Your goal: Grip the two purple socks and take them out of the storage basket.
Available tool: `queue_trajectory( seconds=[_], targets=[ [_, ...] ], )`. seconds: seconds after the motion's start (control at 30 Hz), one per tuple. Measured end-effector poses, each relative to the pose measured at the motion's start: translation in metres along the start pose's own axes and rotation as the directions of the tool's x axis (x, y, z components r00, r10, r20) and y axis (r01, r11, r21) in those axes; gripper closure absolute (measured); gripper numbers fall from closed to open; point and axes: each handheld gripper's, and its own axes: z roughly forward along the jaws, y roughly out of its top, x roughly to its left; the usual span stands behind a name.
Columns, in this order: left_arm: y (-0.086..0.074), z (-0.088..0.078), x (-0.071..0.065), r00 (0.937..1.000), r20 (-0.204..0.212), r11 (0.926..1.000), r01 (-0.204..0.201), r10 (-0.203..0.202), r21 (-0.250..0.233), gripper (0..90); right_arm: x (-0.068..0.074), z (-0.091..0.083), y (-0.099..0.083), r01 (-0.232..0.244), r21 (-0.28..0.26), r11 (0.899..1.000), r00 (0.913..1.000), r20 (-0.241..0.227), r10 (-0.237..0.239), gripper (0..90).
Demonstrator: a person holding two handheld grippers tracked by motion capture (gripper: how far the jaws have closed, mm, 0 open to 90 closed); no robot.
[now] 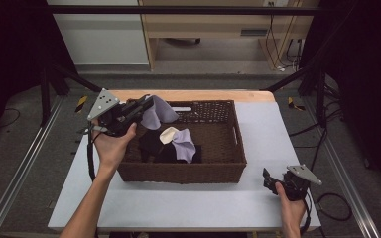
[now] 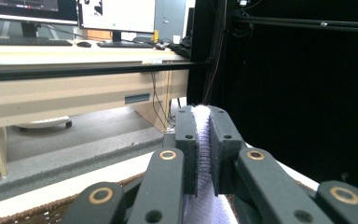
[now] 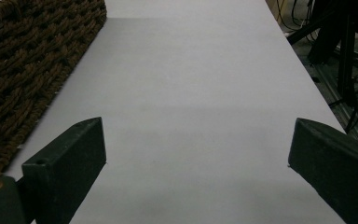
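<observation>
Looking down from the high view, we see a soft light purple cloth (image 1: 158, 113) held up above the back left corner of a dark brown woven basket (image 1: 228, 166). The cloth looks thin and floppy, and it hangs in loose folds. Our left gripper (image 1: 141, 106) is clenched on it. In the left gripper view, the two black jaws press a strip of the purple cloth (image 2: 204, 149) between them, and we can see its tiny knitted bumps and a fuzzy top edge.

The basket is a long box shape with rough, ropey sides. Inside it lie another light purple cloth (image 1: 184, 144), a small cream cloth (image 1: 168, 134) touching it, and some black cloth (image 1: 151, 144) under them. The basket sits on a smooth, flat white table (image 1: 178, 203).

Our right gripper (image 1: 268, 178) rests low near the front right corner of the table, well apart from the basket. In the right gripper view its jaws stand wide apart, holding nothing, over the bare white table (image 3: 196, 93).
</observation>
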Motion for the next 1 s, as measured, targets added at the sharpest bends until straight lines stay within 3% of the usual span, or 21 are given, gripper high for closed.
queue_trajectory(
  seconds=[0.2, 0.5, 1.0],
  targets=[
    [0.013, -0.014, -0.012, 0.9995, 0.029, 0.9994, -0.009, 0.010, -0.034, 83.2, 0.000, 0.000, 0.000, 0.000, 0.002, 1.000, 1.0000, -0.003, 0.000, 4.4],
    [0.017, -0.035, -0.029, 0.9956, 0.087, 0.9979, -0.030, 0.035, -0.057, 83.1, 0.000, 0.000, 0.000, 0.002, 0.000, 1.000, 1.0000, -0.001, -0.002, 4.5],
    [-0.002, -0.073, -0.048, 0.9877, 0.147, 0.9977, -0.047, 0.054, -0.049, 83.1, 0.000, 0.000, 0.000, 0.001, 0.000, 1.000, 1.0000, -0.001, -0.001, 4.5]
  ],
)
